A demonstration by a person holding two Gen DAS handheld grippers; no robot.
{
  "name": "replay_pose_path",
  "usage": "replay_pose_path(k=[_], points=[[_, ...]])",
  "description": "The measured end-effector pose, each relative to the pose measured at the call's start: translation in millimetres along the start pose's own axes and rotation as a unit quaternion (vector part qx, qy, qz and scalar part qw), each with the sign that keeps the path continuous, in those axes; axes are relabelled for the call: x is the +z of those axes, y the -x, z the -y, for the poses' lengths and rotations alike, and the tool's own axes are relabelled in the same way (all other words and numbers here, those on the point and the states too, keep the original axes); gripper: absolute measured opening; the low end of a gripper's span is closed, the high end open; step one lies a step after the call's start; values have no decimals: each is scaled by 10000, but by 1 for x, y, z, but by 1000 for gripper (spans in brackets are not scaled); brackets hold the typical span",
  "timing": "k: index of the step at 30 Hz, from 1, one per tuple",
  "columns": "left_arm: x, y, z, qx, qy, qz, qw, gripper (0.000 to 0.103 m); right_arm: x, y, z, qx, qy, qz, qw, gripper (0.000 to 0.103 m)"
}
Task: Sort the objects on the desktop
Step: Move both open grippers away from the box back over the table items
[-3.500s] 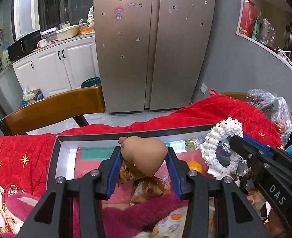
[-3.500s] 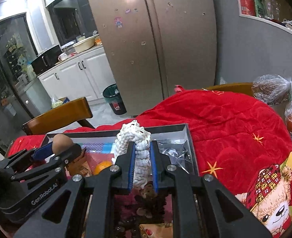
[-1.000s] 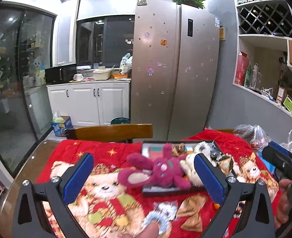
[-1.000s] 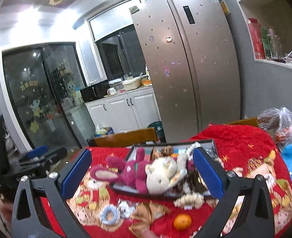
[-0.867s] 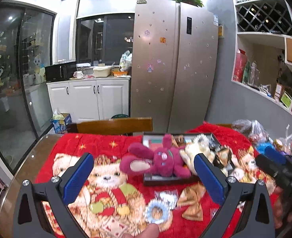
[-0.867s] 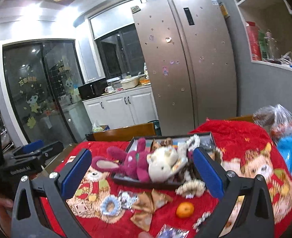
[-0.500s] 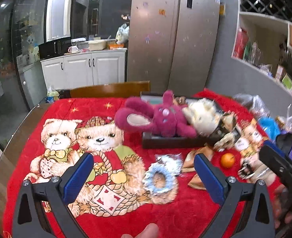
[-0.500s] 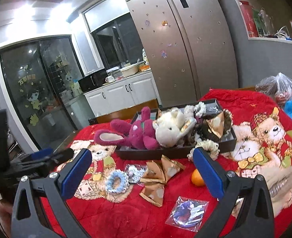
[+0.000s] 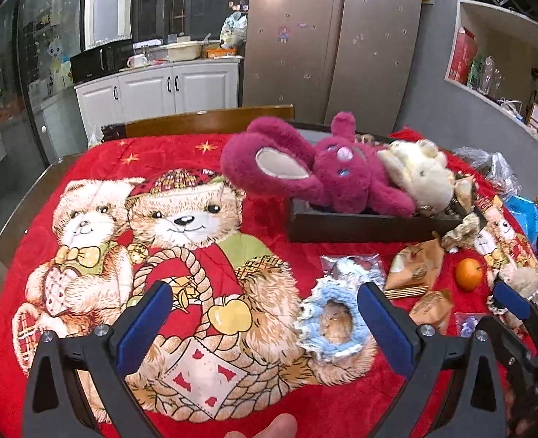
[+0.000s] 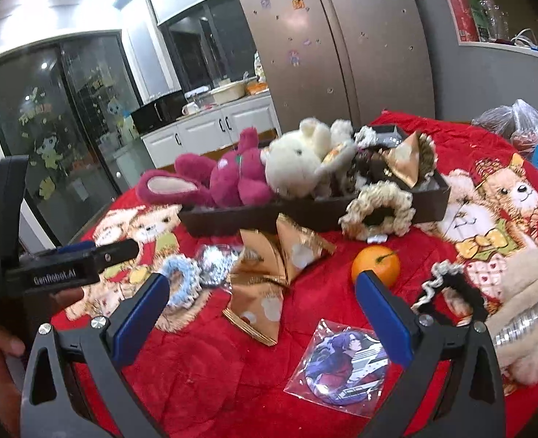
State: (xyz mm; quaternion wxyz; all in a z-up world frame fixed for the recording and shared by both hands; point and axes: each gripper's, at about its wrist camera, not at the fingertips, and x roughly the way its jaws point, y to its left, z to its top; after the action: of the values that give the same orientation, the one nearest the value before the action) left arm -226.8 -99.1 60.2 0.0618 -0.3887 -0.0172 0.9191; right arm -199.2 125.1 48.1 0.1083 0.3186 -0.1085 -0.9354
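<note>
The left gripper [image 9: 261,319] and right gripper [image 10: 265,312] hang above a red bear-print blanket [image 9: 97,168], jaws spread wide and empty. A fluffy blue crocheted scrunchie [image 9: 329,323], gold foil snack packets [image 10: 269,270] and a small orange [image 10: 376,265] lie before a dark brown tray [image 10: 305,211] holding a magenta plush rabbit [image 9: 327,175] and a cream plush toy [image 10: 301,162].

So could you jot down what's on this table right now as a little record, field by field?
Surface: red teddy-bear blanket
Box: dark tray, holding a magenta plush rabbit and a cream plush toy
Loose on blanket: blue scrunchie, orange, gold snack packets, round badge in a sleeve
Left hand-held gripper: open, empty
Right hand-held gripper: open, empty
</note>
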Motion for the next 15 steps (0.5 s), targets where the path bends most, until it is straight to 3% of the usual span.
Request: replay_pose_path(k=[8, 15], points=[[-9, -24, 0, -97, -60, -338, 9994, 103, -3, -21, 7, 59, -251, -450, 9987, 103], [-18, -40, 3, 110, -192, -502, 9985, 103, -5, -45, 8, 339, -461, -891, 9944, 103]])
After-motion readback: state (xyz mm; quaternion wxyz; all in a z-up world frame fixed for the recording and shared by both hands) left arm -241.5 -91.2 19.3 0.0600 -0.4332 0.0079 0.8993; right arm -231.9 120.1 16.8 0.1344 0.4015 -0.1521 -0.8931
